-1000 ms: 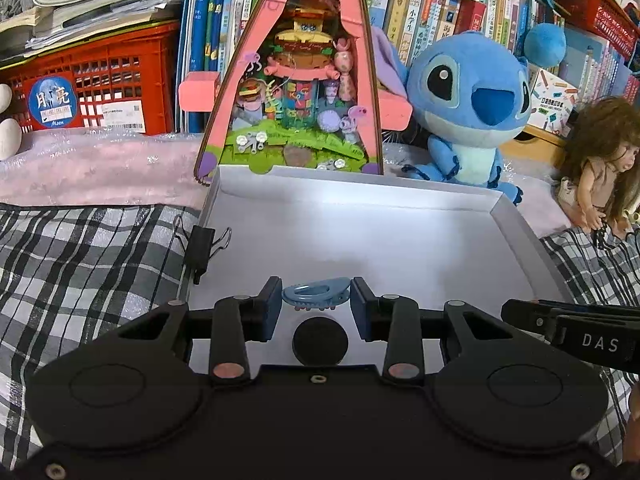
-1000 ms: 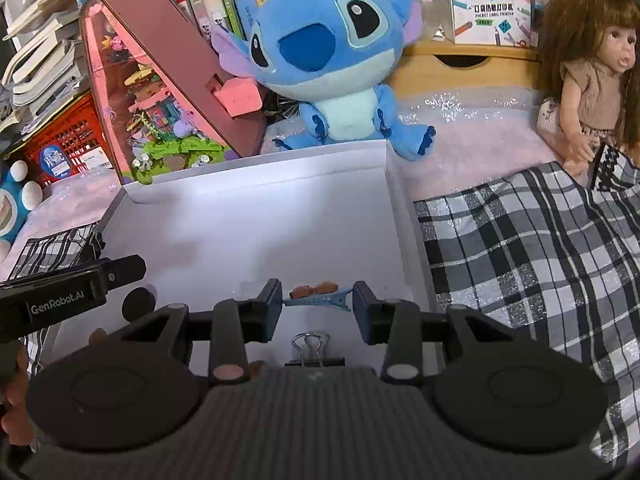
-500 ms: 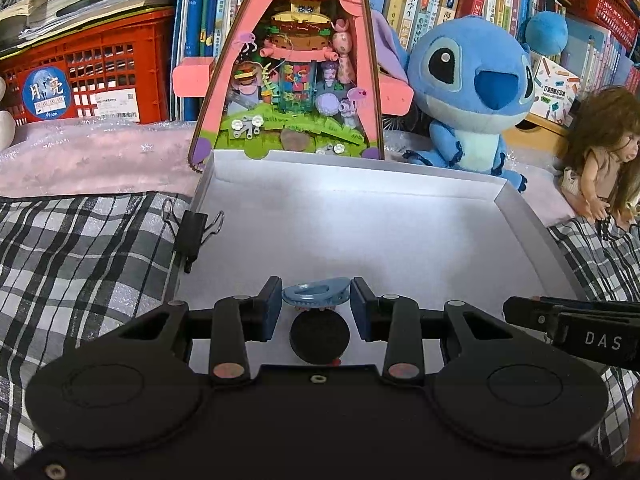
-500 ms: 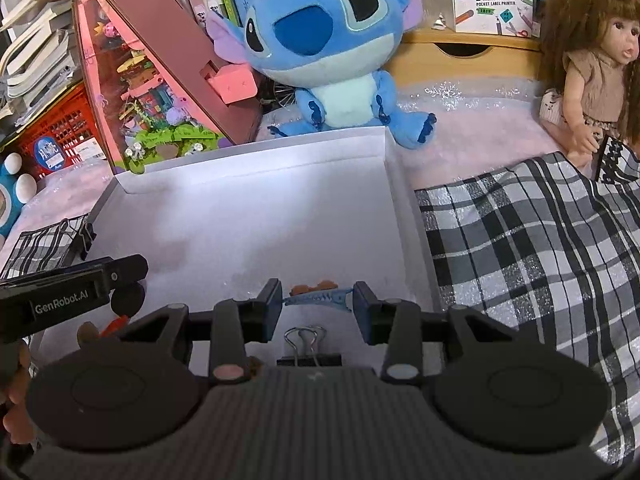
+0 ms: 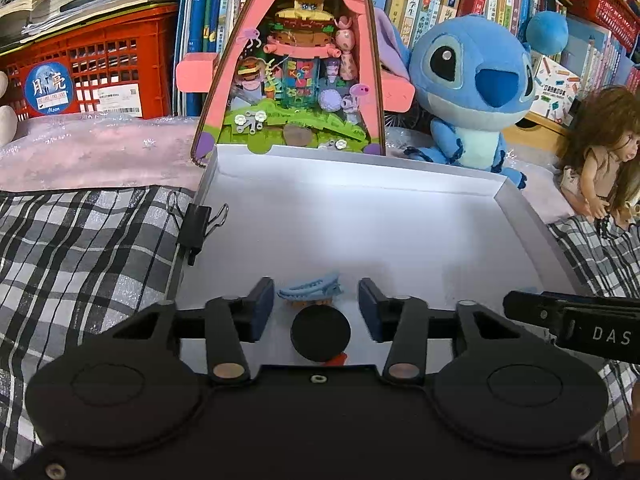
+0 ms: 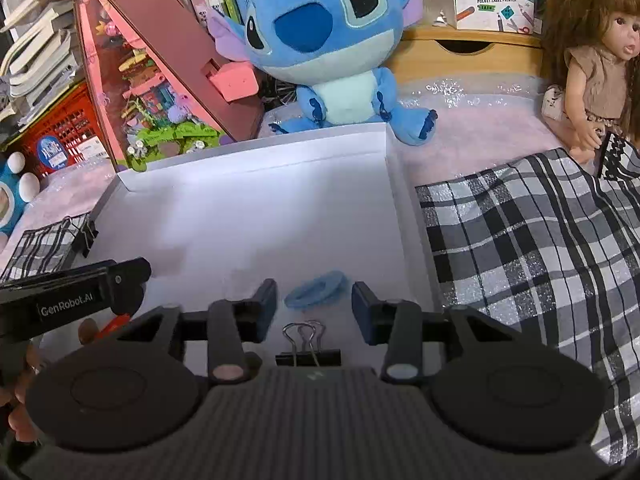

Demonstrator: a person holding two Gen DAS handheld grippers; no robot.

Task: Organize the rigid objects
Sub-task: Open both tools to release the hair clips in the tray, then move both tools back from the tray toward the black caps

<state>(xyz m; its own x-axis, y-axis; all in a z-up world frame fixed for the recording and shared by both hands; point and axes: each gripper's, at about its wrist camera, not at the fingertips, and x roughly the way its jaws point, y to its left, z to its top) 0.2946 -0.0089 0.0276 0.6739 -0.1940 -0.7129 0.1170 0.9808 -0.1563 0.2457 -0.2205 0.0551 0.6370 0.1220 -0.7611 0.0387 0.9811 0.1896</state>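
Note:
A white shallow tray (image 5: 400, 184) (image 6: 256, 160) lies on the plaid cloth. A light blue hair clip (image 5: 310, 290) (image 6: 316, 290) lies on the tray floor. My left gripper (image 5: 316, 306) is open, with the clip and a black round disc (image 5: 320, 333) between its fingers. My right gripper (image 6: 314, 306) is open around the same clip from the other side. A black binder clip (image 6: 308, 348) lies just before the right gripper's body. Another black binder clip (image 5: 196, 228) (image 6: 84, 232) grips the tray's left wall. Something orange (image 5: 336, 359) (image 6: 116, 322) shows partly under the disc.
A pink triangular brick house (image 5: 296, 64), a blue Stitch plush (image 5: 468, 80) and a doll (image 6: 592, 60) stand behind the tray. A red crate (image 5: 92, 68) and books fill the back. Plaid cloth (image 6: 540, 240) lies on both sides of the tray.
Both grippers drew back a little and rose. The brown and blue hair clip seen earlier between the right fingers is gone from view; the light blue clip now lies there.

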